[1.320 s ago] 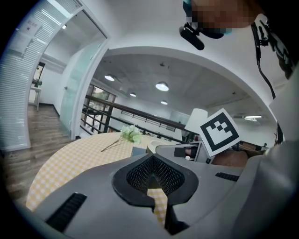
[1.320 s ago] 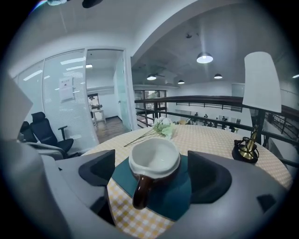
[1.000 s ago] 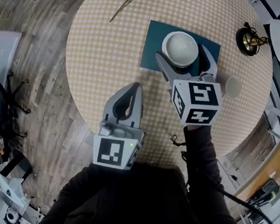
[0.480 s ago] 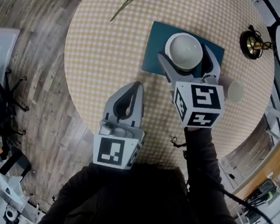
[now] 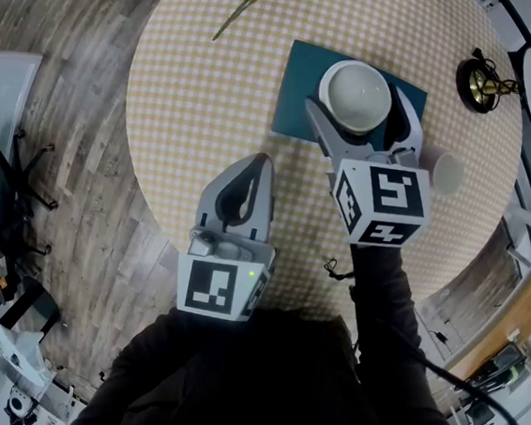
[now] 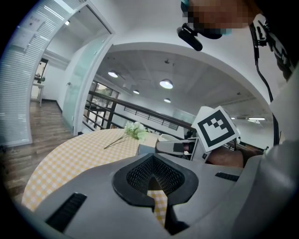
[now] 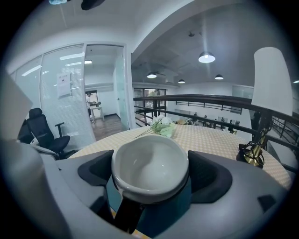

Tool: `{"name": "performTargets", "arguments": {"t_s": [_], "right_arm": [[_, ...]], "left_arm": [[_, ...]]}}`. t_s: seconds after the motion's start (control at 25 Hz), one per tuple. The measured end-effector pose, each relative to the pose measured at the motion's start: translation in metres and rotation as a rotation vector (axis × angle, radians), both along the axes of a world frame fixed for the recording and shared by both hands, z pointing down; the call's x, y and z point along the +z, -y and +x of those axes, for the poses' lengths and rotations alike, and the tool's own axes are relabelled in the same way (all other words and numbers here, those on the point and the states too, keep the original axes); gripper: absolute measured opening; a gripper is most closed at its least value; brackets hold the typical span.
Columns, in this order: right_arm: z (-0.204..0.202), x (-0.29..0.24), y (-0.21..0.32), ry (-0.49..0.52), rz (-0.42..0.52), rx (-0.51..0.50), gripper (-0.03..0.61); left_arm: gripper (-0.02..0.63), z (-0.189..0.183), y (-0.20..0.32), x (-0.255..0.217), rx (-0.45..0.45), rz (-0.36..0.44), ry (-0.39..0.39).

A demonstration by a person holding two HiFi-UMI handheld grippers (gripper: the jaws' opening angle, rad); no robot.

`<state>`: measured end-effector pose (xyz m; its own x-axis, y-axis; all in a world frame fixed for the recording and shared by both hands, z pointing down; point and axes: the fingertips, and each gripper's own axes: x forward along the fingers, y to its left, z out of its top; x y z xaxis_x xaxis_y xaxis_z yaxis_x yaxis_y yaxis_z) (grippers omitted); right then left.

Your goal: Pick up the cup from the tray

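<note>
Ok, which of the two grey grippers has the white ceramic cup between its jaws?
The right gripper: its open jaws flank the white ceramic cup on the dark teal tray. The left gripper is shut, short of the tray.

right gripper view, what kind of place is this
Likely an upper floor of an office building: a glass-walled room with blinds, a black office chair outside it, and a dark railing beyond the checked round table.
</note>
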<state>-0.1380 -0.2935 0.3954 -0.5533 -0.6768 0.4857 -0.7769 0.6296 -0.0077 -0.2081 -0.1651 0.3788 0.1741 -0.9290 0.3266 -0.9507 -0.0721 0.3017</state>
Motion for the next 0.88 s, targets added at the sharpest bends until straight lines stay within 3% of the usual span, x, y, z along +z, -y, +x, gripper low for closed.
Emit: {"name": "performTargets", "arguments": {"t_s": [0.4,0.88], "right_arm": [[0.018,-0.027,-0.017,0.028,0.051,0.024,0.439],[0.079,-0.037,-0.075,0.047,0.071,0.077,0.439]], "left_arm": [[0.005,0.019,-0.009,-0.017,0.049,0.029,0.004],[0.005,0.079,-0.046,-0.029,0.149,0.065,0.024]]}}
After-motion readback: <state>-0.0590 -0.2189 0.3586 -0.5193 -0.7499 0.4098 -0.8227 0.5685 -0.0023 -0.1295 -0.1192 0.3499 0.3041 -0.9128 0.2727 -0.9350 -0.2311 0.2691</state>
